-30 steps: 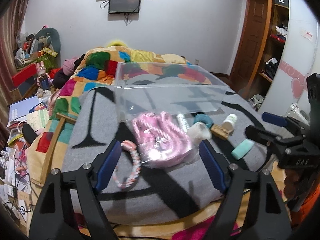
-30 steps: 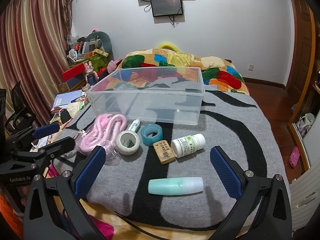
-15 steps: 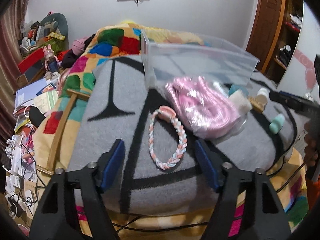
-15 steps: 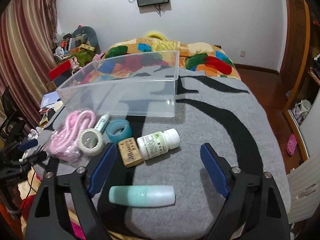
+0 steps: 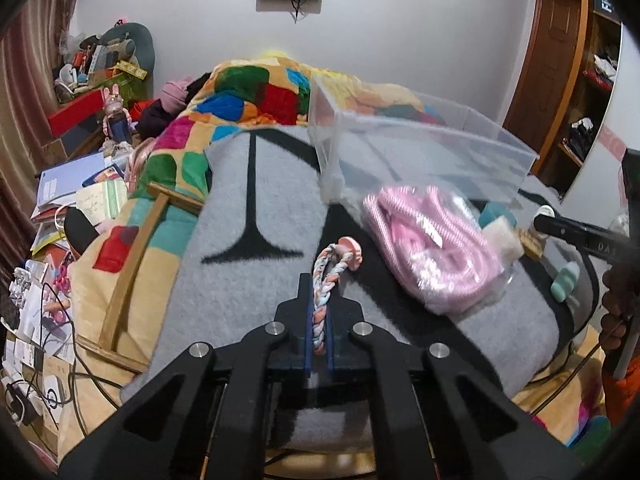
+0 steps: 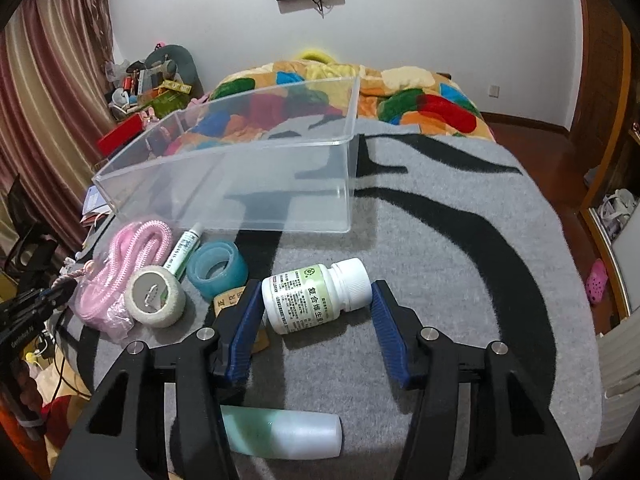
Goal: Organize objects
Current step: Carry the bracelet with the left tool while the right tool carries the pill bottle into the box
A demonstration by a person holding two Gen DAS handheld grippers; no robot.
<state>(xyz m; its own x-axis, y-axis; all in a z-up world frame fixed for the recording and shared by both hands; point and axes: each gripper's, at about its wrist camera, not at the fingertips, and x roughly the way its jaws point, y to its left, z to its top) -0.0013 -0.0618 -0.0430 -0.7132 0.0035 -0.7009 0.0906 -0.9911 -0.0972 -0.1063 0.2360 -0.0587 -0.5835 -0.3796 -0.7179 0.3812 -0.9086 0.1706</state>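
My left gripper [image 5: 319, 304] is shut on a braided pastel rope ring [image 5: 334, 268] that lies on the grey blanket. A clear plastic bin [image 5: 420, 152] stands beyond it; it also shows in the right wrist view [image 6: 248, 176]. My right gripper [image 6: 316, 296] is open, its blue pads [image 6: 246, 316] on either side of a white pill bottle [image 6: 316, 294] lying on its side. A bagged pink rope [image 5: 432, 248] lies right of the ring.
In the right wrist view a gauze roll [image 6: 154, 296], a teal tape roll [image 6: 218, 266], a small tube [image 6: 184, 246], a tan block [image 6: 230, 300] and a mint-and-white tube [image 6: 280, 432] lie by the bottle. The bed edge is near; floor clutter lies at the left [image 5: 52, 240].
My left gripper has come down and shut on the braided ring. My right gripper has moved forward over the mint tube and narrowed around the white pill bottle.
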